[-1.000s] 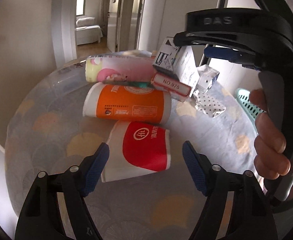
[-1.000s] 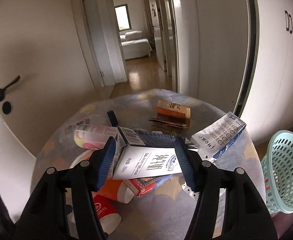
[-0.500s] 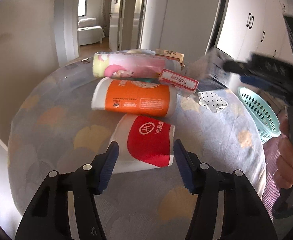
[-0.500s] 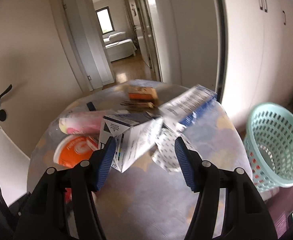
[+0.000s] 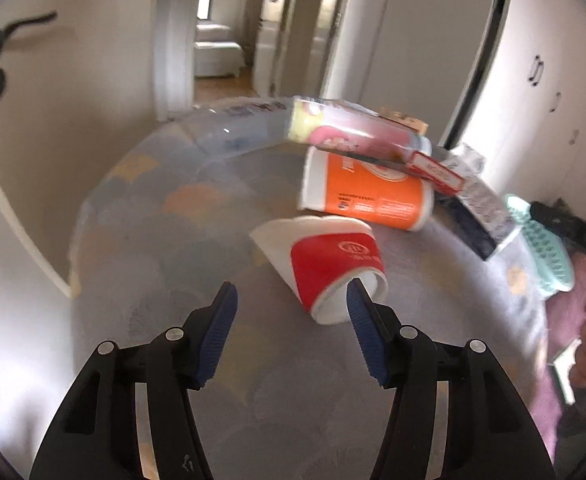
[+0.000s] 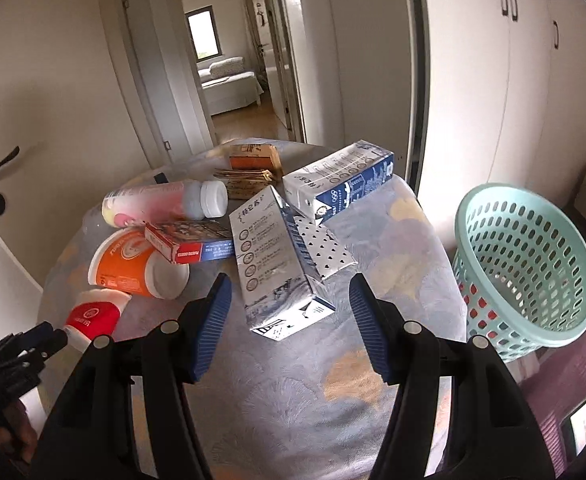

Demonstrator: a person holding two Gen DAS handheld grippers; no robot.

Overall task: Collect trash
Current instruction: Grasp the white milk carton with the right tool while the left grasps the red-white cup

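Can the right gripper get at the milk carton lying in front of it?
Probably yes. The right gripper has open jaws, and the milk carton lies on the table just ahead between them, with nothing on top of it or across the way.

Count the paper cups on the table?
2. Orange cup lies on its side at the table's left, under the red box. Red-and-white cup lies nearer the front-left edge, by the left gripper. None seems hidden, though clutter could mask one.

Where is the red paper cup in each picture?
Left wrist view: the red paper cup lies on its side mid-frame, its base by the gripper's right-hand finger.
Right wrist view: the cup is at lower left.
Shared landmark: the orange cup just behind it.
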